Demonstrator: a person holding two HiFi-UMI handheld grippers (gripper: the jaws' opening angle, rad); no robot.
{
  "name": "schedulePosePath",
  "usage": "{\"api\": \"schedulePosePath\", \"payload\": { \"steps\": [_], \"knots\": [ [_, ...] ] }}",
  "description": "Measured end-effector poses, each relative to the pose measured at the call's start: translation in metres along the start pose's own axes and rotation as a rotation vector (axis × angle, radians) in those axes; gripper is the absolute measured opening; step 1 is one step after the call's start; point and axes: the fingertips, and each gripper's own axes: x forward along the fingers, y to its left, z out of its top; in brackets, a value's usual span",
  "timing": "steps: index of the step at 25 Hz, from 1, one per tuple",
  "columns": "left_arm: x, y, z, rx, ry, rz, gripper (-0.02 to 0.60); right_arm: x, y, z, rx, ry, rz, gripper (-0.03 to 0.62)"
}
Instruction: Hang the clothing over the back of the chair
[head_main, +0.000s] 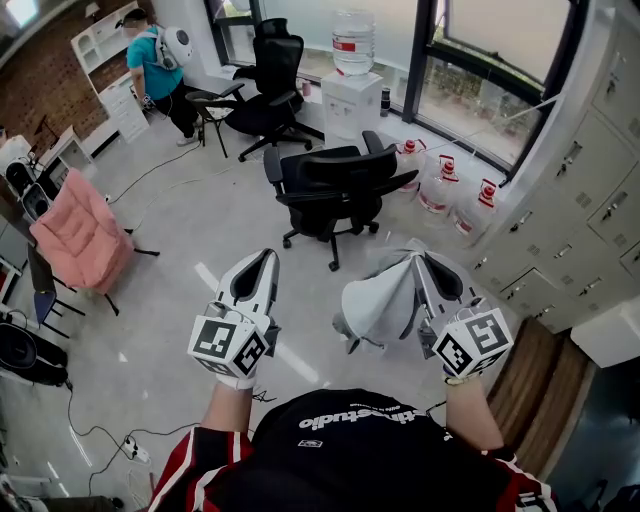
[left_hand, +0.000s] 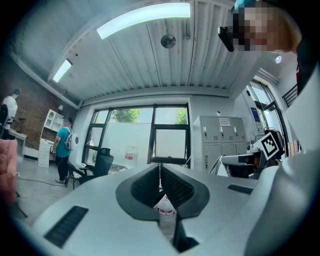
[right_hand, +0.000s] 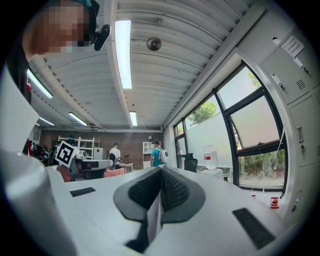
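Since only the right gripper (head_main: 428, 268) grips the grey clothing (head_main: 385, 305), left gripper (head_main: 258, 262) clenched empty, it could bunch and slide off the far chair (head_main: 340, 170).

Left gripper (head_main: 266, 260): we've got it out in front, pointing level, jaws meeting at the tips with nothing between them.
Right gripper (head_main: 420, 262): level too, jaws closed tight on a fold of the grey clothing (head_main: 385, 300), which hangs from them.
Marker cubes: left marker cube (head_main: 228, 345) and right marker cube (head_main: 473, 343) sit at the near ends, facing up at us.
Left arm (head_main: 232, 400): reaching straight forward, a white-gloved hand under the cube.
Right arm (head_main: 470, 415): bare forearm, stretched forward to match.
Spacing: we're holding the two grippers side by side, apart, at about the same reach.
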Motion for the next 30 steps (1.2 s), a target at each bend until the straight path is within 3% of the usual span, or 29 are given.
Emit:
{"api": "schedulePosePath", "payload": {
  "steps": [16, 30],
  "knots": [
    [0.015, -0.033, -0.019, 0.011, 0.025, 0.083, 0.028, -0.005, -0.027, -0.006, 0.021, -0.007, 0.117, 0.015],
    [0.059, -0.008, -0.036, -0.011, 0.024, 0.078, 0.028, 0.027, -0.059, -0.011, 0.006, -0.009, 0.100, 0.015]
  ]
}}
